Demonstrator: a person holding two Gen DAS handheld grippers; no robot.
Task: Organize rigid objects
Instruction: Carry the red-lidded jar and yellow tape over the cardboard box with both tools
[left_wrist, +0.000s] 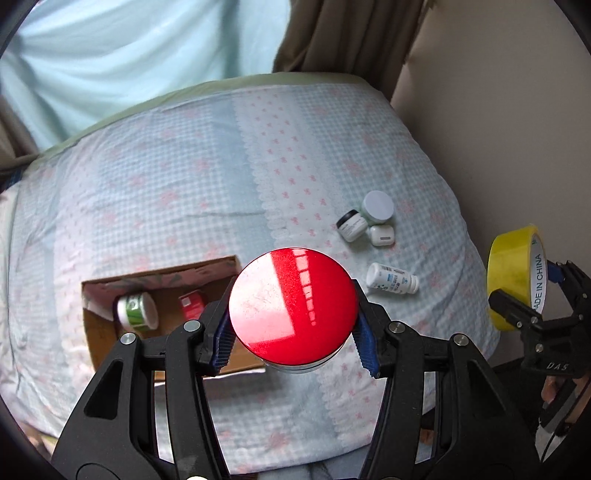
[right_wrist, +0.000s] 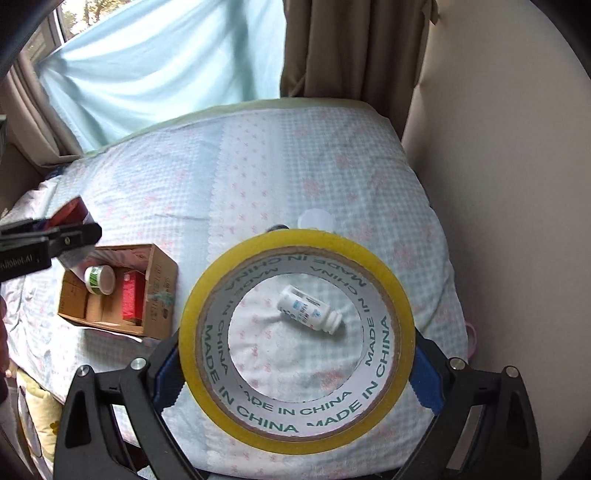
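Note:
My left gripper is shut on a round tin with a glossy red lid, held high above the bed beside an open cardboard box. The box holds a green-labelled jar and a red packet. My right gripper is shut on a yellow roll of tape, its blue pads pressing both sides. Through the roll's hole I see a white pill bottle lying on the quilt. In the left wrist view the tape hangs at the far right.
A white-lidded jar, a black-capped small jar and a white earbud case cluster on the checked quilt. The bottle lies near them. A wall stands right, curtains hang behind the bed.

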